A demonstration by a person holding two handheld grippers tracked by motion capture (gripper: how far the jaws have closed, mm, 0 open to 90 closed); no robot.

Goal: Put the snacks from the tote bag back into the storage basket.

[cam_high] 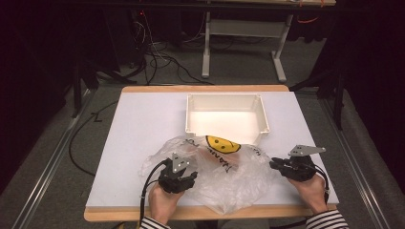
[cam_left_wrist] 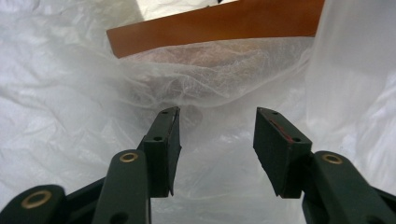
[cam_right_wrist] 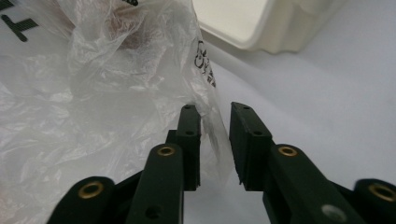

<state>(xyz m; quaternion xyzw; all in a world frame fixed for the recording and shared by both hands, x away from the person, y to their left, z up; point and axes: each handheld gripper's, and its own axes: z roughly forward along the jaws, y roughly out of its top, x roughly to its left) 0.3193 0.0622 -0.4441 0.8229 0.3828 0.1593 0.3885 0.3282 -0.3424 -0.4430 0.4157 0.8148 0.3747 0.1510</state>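
Observation:
A crumpled clear plastic bag with a yellow smiley face and black lettering lies on the white table board, just in front of a white bin. My left gripper rests over the bag's left part. Its jaws stand wide open above the film, which covers something brownish. My right gripper is at the bag's right edge. Its jaws are a narrow gap apart, and a fold of the bag runs between them.
The bin looks empty and stands at the middle back of the board. A brown-orange strip shows beyond the bag in the left gripper view. Wooden edging borders the board. Cables and a stand's legs lie on the floor behind.

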